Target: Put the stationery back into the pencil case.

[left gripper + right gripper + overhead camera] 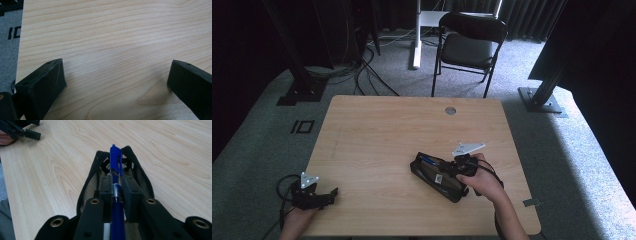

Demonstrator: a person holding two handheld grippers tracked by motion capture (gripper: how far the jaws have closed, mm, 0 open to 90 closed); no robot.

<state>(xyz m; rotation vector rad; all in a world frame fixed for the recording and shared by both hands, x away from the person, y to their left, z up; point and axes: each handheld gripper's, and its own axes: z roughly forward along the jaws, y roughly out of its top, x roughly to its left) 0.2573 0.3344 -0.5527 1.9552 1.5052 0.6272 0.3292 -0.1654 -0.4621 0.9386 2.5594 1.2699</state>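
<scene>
Your right gripper clamps the blue pen directly above the open black pouch; lower it lengthwise inside, clear of the zipper. Left gripper rests open, far left of the pouch

On the desk, the case lies right of centre toward the near edge, with the pen over its opening, clamped in the right claw. The left claw rests at the near left corner, well apart; a chair stands behind the desk.
</scene>
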